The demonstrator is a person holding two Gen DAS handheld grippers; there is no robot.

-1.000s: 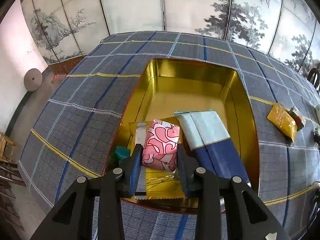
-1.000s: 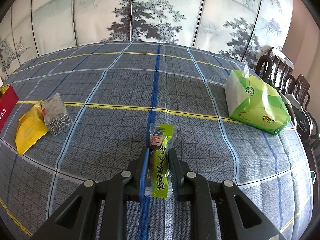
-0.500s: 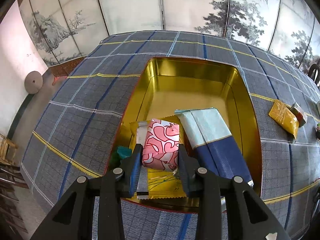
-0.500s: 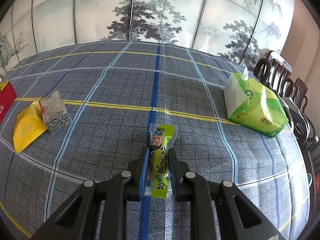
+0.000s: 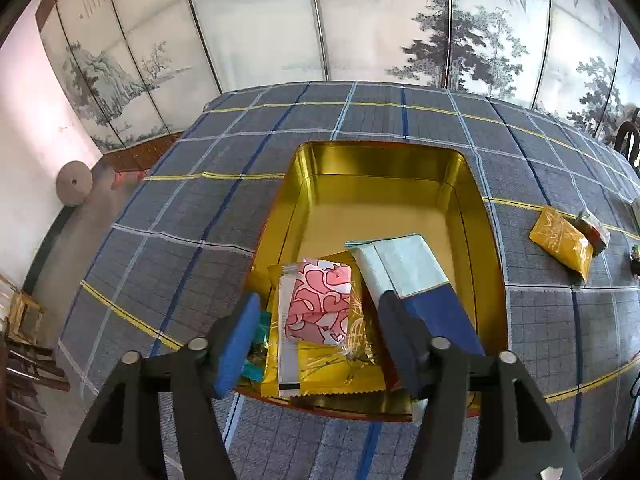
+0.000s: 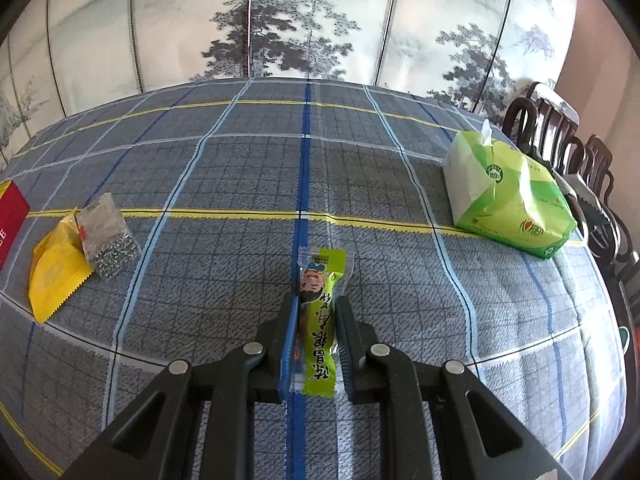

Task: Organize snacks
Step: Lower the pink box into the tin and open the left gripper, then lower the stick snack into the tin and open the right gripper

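Left wrist view: left gripper (image 5: 316, 344) over the near end of the gold tin (image 5: 472, 208); jaws have just been opening and now stand wide, pads clear of the pink packet (image 5: 320, 304) on both sides; packet lies between them on a yellow wrapper (image 5: 340, 380) in the tin, lower centre of frame; release looks done. A blue-and-white pack (image 5: 412, 276) lies just right of the pink one, its near end beside the right-hand finger; a teal sweet (image 5: 256, 356) sits by the left-hand finger.

To finish well: draw the gripper straight back along its own line without closing, so neither pad drags the pink packet or nudges the blue pack; lift before swinging, since the tin's near rim runs right under the fingers.

Right wrist view: right gripper (image 6: 316, 340) clamped narrow on a green snack stick (image 6: 318, 320), stick lengthways between the pads, its top sticking out past the tips, low over the checked tablecloth (image 6: 240, 168); this one goes to the tin next, by my reckoning.

Room: far half of the tin is bare, plenty of space there; cloth around the green stick is open; yellow pouch (image 6: 52, 268) and clear bag of dark bits (image 6: 106, 236) at left of frame, tissue pack (image 6: 508, 204) at right, all well apart; chairs (image 6: 560, 140) crowd the table edge upper right.
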